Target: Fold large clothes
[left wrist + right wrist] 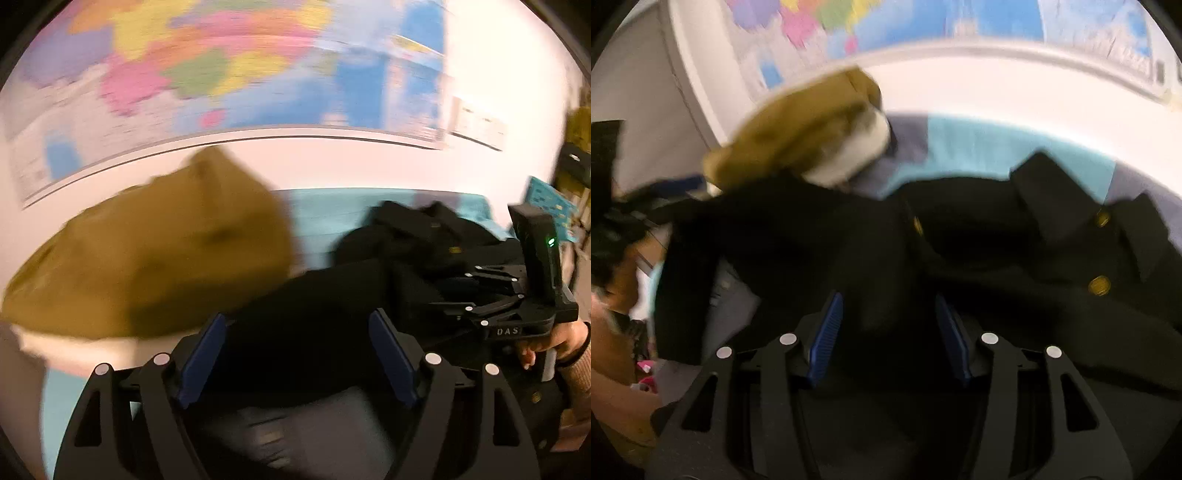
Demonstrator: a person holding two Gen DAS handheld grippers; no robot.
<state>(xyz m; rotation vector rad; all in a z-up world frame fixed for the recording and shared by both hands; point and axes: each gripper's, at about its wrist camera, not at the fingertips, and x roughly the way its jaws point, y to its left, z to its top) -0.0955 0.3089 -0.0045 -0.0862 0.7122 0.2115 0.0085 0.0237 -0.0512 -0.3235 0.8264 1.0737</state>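
Nearest to me, the left tool stands with its blue pads spread wide, nothing pressed between them, black cloth lying just beyond. The right tool is about half open, and the dark fabric between its pads does not look pinched, though blur makes that hard to judge. The black coat, brass-buttoned, sprawls rumpled across the bed with its teal cover; an olive jacket is heaped at the far left, a wall map behind. I judge this a regrasp between folds: next, each tool needs a clean edge or sleeve of the coat.
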